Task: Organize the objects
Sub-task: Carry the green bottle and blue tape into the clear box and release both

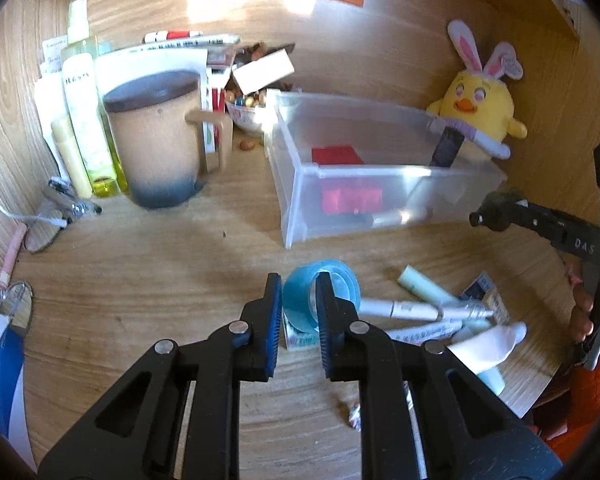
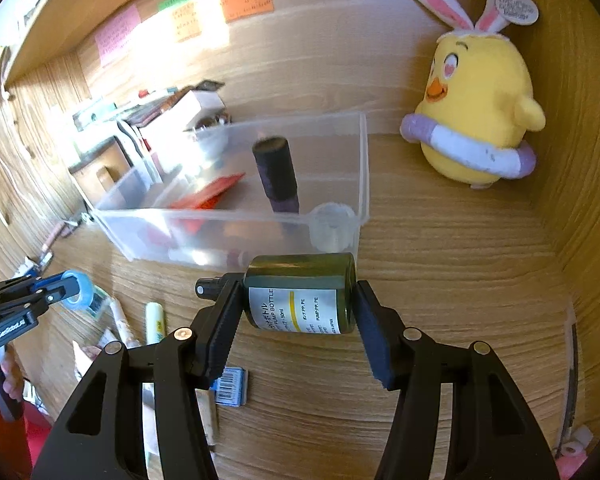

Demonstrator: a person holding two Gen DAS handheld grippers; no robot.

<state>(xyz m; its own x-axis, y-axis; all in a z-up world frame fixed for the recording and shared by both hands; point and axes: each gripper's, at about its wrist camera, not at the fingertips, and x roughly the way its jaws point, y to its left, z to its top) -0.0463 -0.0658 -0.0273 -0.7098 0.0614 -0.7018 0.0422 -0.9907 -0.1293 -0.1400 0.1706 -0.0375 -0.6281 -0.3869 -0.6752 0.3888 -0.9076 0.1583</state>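
A clear plastic bin (image 1: 300,184) (image 2: 362,168) stands on the wooden desk and holds a red packet (image 1: 336,156), a dark tube (image 2: 276,174) and a pen. My left gripper (image 1: 298,300) is shut on a blue tape roll (image 1: 340,284), with one finger through its hole and the other outside; it also shows in the right wrist view (image 2: 78,290). My right gripper (image 2: 296,308) is shut on a dark green pump bottle (image 2: 300,296), held sideways just in front of the bin; the bottle also shows in the left wrist view (image 1: 496,212).
Pens (image 1: 400,310), a pale green stick (image 1: 424,284) and small boxes (image 2: 232,386) lie in front of the bin. A brown lidded mug (image 1: 156,136), bottles (image 1: 84,112) and glasses (image 1: 40,232) stand to the left. A yellow chick plush (image 2: 480,108) sits at the back right.
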